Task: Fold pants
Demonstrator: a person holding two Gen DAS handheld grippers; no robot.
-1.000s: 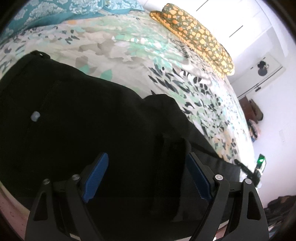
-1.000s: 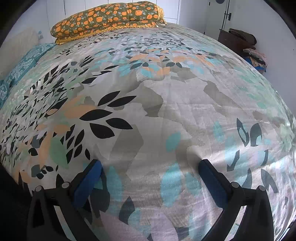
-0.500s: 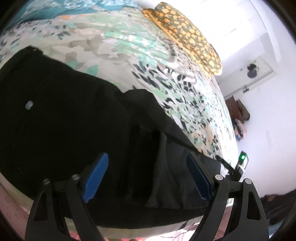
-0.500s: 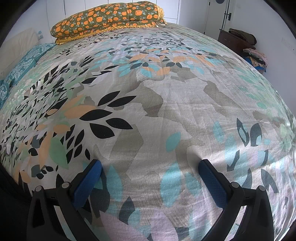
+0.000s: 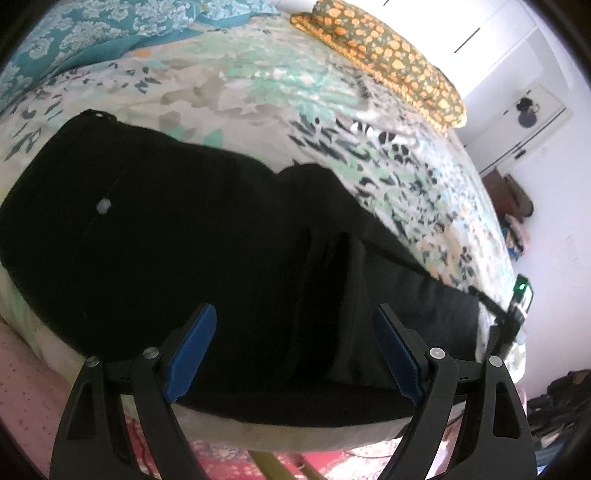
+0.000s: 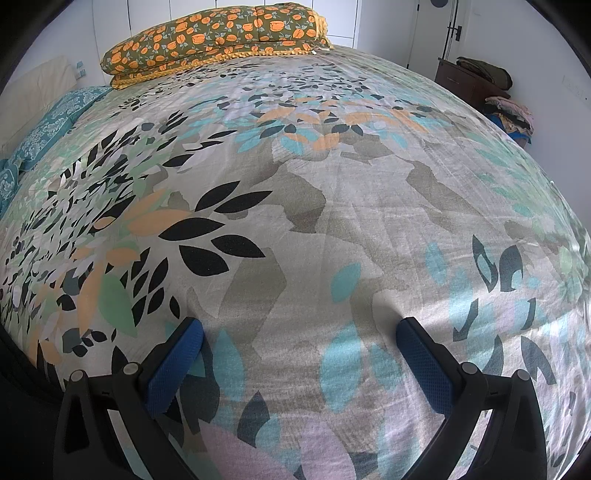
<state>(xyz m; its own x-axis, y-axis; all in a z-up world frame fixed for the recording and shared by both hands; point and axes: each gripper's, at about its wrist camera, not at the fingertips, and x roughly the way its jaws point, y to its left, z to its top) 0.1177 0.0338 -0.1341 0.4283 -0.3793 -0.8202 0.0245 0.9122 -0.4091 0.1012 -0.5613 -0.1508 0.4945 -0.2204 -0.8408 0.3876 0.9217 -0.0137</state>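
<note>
Pants (image 5: 192, 236), black, lie flat along the near edge of the bed (image 5: 258, 99), waist end at far left of the left wrist view, legs running right toward the bed's corner. Small pale button (image 5: 103, 205) shows on the dark cloth at left. Left tool (image 5: 293, 347) hangs over the pants' middle, blue pads wide apart, released, nothing between them; cannot tell if the pads touch the cloth. Versus half a second ago this view has swung back: the button sits further right and lower, more teal pillow (image 5: 74, 33) shows at top left, and the orange-flowered pillow (image 5: 380, 55) has shifted right; framing is close to that of a second ago. The pants' own lie looks unchanged, same fold ridge (image 5: 332, 266) left of the right pad. At far right, a black device with a green light (image 5: 521, 291) stands by the bed's corner, lower in frame than half a second ago. Pink patterned floor covering (image 5: 26, 387) shows at bottom left. Right wrist view: right tool (image 6: 299, 350) hovers low over the leaf-print bedspread (image 6: 295, 206), pads spread, released, holding nothing; view matches both earlier frames, no motion. A dark sliver at its lower left edge may be the pants, cannot tell. Dark cabinet with piled clothes (image 6: 476, 79) at far right.
</note>
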